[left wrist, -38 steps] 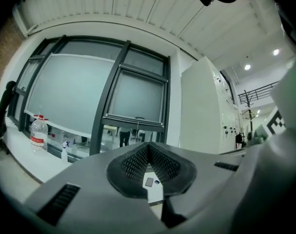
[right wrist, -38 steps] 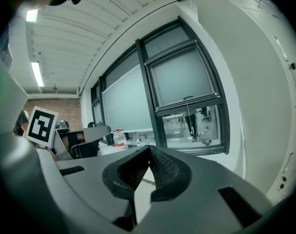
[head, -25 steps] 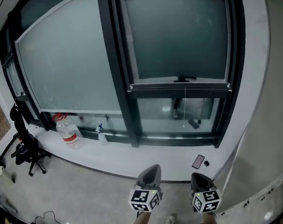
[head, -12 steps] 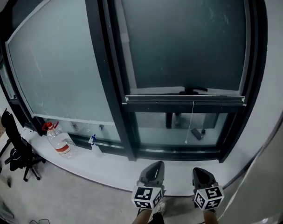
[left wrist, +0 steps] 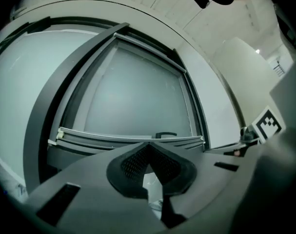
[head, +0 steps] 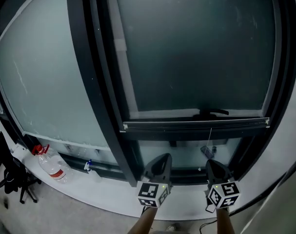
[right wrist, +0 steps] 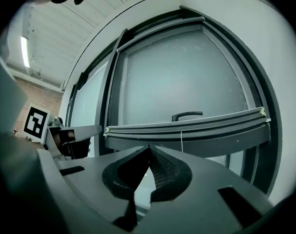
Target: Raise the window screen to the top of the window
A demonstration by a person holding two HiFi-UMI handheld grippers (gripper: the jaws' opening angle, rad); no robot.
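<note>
In the head view, the left gripper (head: 162, 160) sits at 6 o'clock and the right gripper (head: 214, 165) at 5 o'clock. Both are held low and point up at the window. Each carries its cube of square black-and-white markers at the near end.

In the left gripper view, the left gripper's (left wrist: 148, 147) dark ribbed pads meet at their tips and nothing lies between them. The right gripper view shows the same for the right gripper (right wrist: 150, 150): its tips are pressed together and it is empty. Neither tool touches the window.

The grey mesh window screen (head: 196, 52) fills the right-hand opening of the black-framed window from 12 o'clock down past the middle. Its pale metal bottom rail (head: 196, 125) runs across just above the two grippers, at about 4 o'clock from the picture's centre. A small curved black handle (head: 213, 112) sits on the rail's upper edge, above the right gripper. A thin white pull cord (head: 209, 136) hangs from the rail. Below the rail a strip of bare glass shows.

On the white sill at 8 o'clock stand a clear plastic bottle with a red cap (head: 51, 165) and a small spray bottle with a blue top (head: 88, 166). A black office chair (head: 9, 172) stands at 8 o'clock by the left edge.
</note>
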